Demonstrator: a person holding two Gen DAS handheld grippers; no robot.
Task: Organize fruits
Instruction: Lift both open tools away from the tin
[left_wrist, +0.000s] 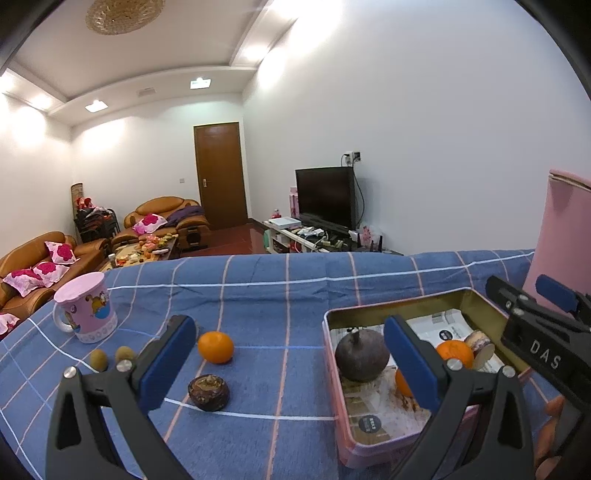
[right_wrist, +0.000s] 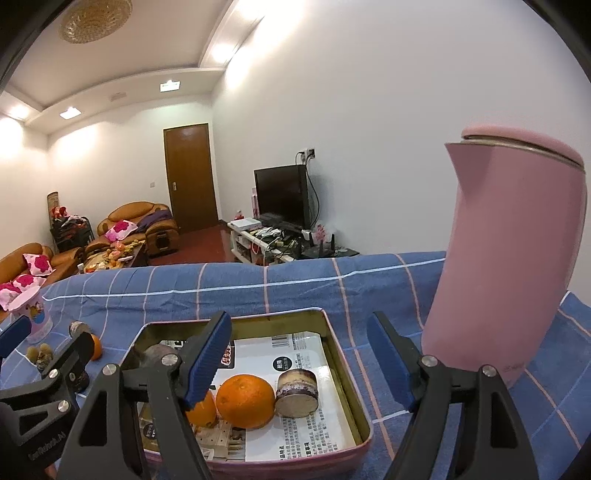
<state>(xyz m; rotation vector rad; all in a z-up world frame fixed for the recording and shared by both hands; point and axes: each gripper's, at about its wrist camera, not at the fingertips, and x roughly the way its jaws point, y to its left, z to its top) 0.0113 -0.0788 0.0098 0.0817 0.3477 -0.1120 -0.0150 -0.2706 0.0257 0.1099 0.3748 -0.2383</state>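
A pink tin box lined with printed paper holds a dark round fruit, two oranges and a cut purple-skinned piece. My left gripper is open above the cloth beside the tin, with nothing between its pads. On the cloth lie an orange, a dark brown fruit and two small brown fruits. My right gripper is open over the tin. It stands above the large orange and the cut piece, touching neither.
A tall pink kettle stands right of the tin. A pink cartoon mug sits at the far left of the blue checked cloth. Beyond the table's far edge are sofas and a TV stand.
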